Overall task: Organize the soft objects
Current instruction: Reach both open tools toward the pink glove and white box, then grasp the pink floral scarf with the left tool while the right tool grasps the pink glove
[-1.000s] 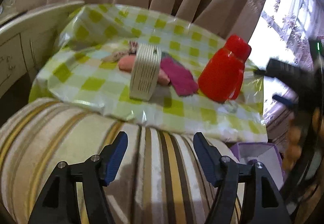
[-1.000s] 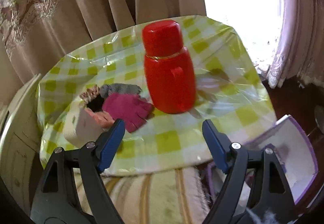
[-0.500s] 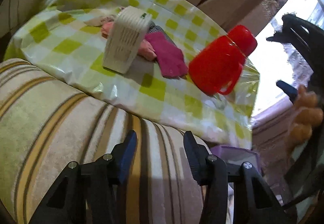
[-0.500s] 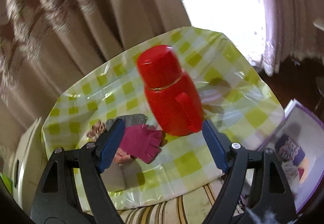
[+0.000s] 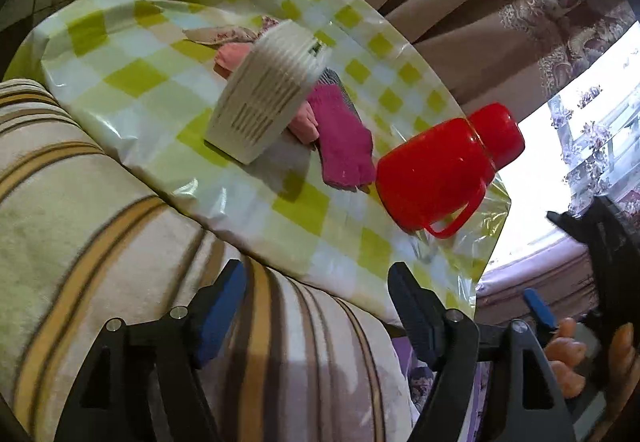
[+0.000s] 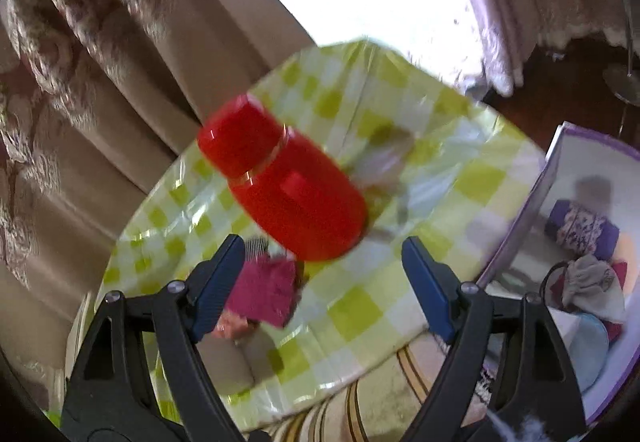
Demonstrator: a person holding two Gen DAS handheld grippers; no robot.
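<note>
On the green-checked tablecloth (image 5: 168, 82) lie a magenta glove (image 5: 344, 146), a peach-pink soft piece (image 5: 230, 56) and a floral cloth (image 5: 224, 35), partly behind a white ribbed basket (image 5: 266, 98). The magenta glove (image 6: 264, 288) also shows blurred in the right wrist view. My left gripper (image 5: 316, 302) hovers over a striped cushion (image 5: 100, 210), short of the table; its jaws are opening with nothing between them. My right gripper (image 6: 322, 282) stands open and empty, facing the red jug (image 6: 288, 186).
A red lidded jug (image 5: 444, 170) stands on the table to the right of the gloves. A purple-rimmed box (image 6: 584, 242) with several fabric items sits low on the right. Curtains (image 5: 500, 2) hang behind the table. A hand (image 5: 568, 358) holds the other gripper at the right edge.
Both views have rolled, so the table now tilts. My left gripper narrowed, then widened again, and came closer to the table edge. The right gripper's view shifted toward the purple box.
</note>
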